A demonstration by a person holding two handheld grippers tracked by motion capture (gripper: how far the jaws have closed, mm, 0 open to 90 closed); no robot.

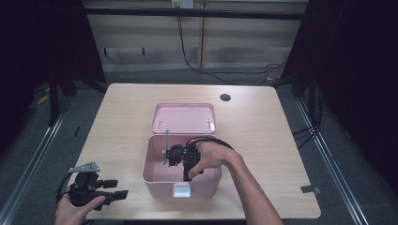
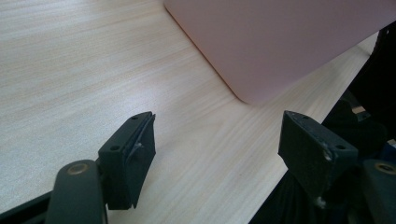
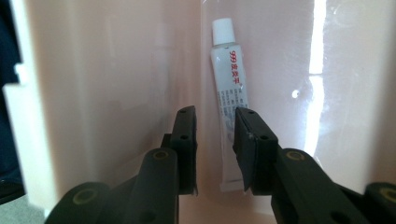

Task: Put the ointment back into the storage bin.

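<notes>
**Reaching into the pink box for the tube**

Evidently the step in hand is a pick: the right gripper (image 3: 214, 140) is down inside the pink box (image 1: 151, 159), its jaws a narrow gap apart and holding nothing, with a small white tube (image 3: 229, 98) lying just beyond them on the box floor, close against a wall. The tube's crimped tail sits nearest the right-hand jaw, its white cap pointing away. To do this well, I would shift the gripper slightly so the tube body falls between both jaws, widen them enough to clear it, and close on the firm middle rather than the flat tail. The nearby wall leaves little room, so a slow approach is wise.

The right hand (image 1: 213, 157) bends down at the wrist over the box rim, forearm angled in from the bottom. The left gripper (image 1: 110, 190) rests low at the near-left of the tabletop (image 1: 263, 126), jaws wide apart and empty, pointing toward the box's outer wall. The lid (image 1: 184, 117) lies folded back behind.
</notes>
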